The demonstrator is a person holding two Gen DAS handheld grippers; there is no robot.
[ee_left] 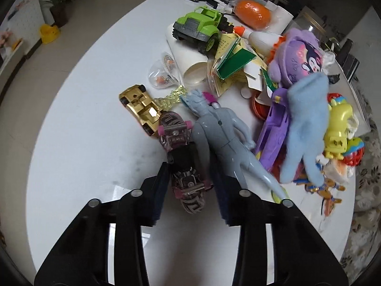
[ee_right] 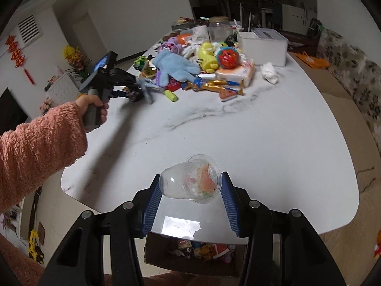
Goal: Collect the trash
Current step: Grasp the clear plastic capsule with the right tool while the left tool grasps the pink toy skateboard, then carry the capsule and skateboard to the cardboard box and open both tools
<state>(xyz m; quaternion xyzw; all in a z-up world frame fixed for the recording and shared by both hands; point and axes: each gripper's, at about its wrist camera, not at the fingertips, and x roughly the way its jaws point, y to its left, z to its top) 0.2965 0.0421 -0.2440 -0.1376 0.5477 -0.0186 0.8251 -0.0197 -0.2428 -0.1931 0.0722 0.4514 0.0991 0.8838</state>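
Note:
My left gripper [ee_left: 191,181] stands over the white table [ee_left: 95,119], its pads closed against a pink and black toy skateboard [ee_left: 183,166]. A grey action figure [ee_left: 226,133] lies just right of it, against the right finger. From the right wrist view, the left gripper [ee_right: 137,90] sits at the edge of the toy pile, held by a hand in a pink fleece sleeve [ee_right: 35,147]. My right gripper [ee_right: 190,190] is shut on a clear plastic cup [ee_right: 190,178] with orange scraps inside. The cup lies sideways above the table's near edge.
A heap of toys and wrappers covers the table's far side: gold car [ee_left: 140,109], green truck [ee_left: 197,28], blue glove [ee_right: 176,66], white box [ee_right: 262,45]. Under the near edge stands a cardboard box [ee_right: 152,250] holding wrappers. A patterned sofa [ee_right: 352,76] lies to the right.

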